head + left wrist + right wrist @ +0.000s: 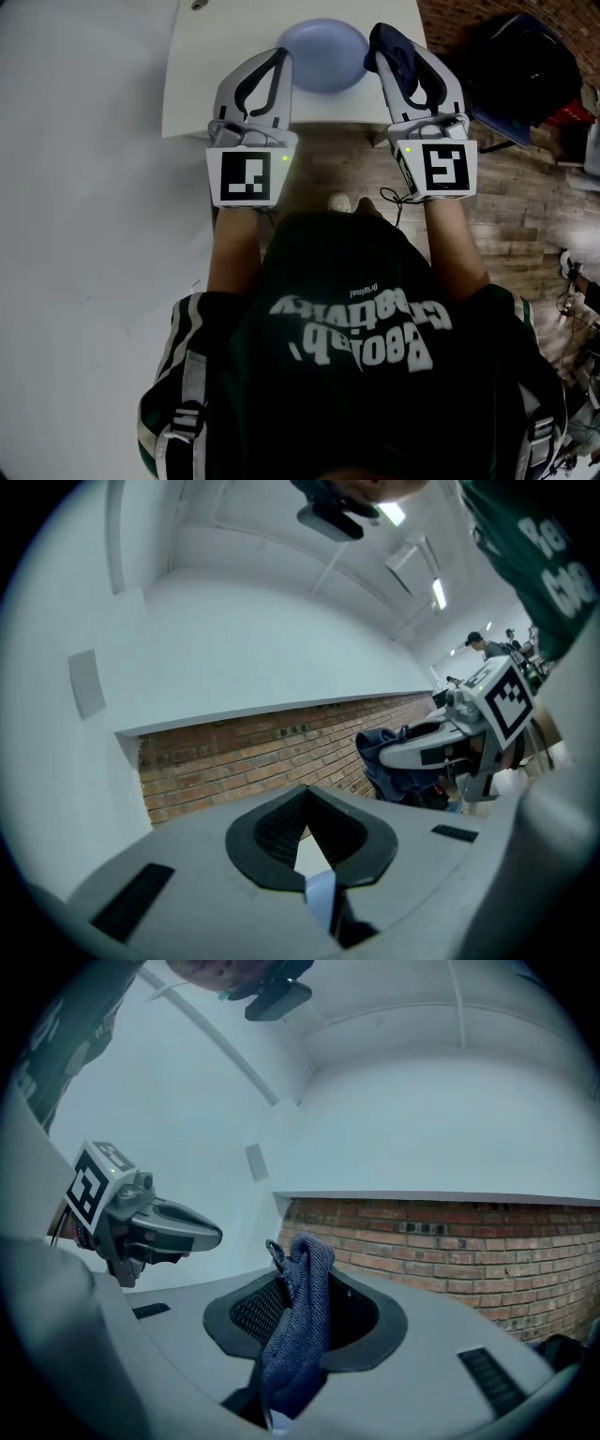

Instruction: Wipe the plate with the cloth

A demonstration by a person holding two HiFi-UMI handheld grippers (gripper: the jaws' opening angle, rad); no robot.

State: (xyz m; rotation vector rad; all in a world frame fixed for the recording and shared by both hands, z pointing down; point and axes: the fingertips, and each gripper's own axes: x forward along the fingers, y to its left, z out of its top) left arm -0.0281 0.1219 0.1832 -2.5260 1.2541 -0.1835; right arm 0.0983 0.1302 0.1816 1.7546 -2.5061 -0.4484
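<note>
left gripper: matt grey plastic shell, black ribbed pads that look rubbery, pinched on the plate, which is pale blue and smooth with a soft sheen. right gripper has the same matt grey plastic, its jaws clamped on the cloth, a dark blue, coarse knit, fuzzy at the edges. table is white, smooth and matt. on the right, the floor is grainy wood plank. the far brick wall is rough and red.
</note>
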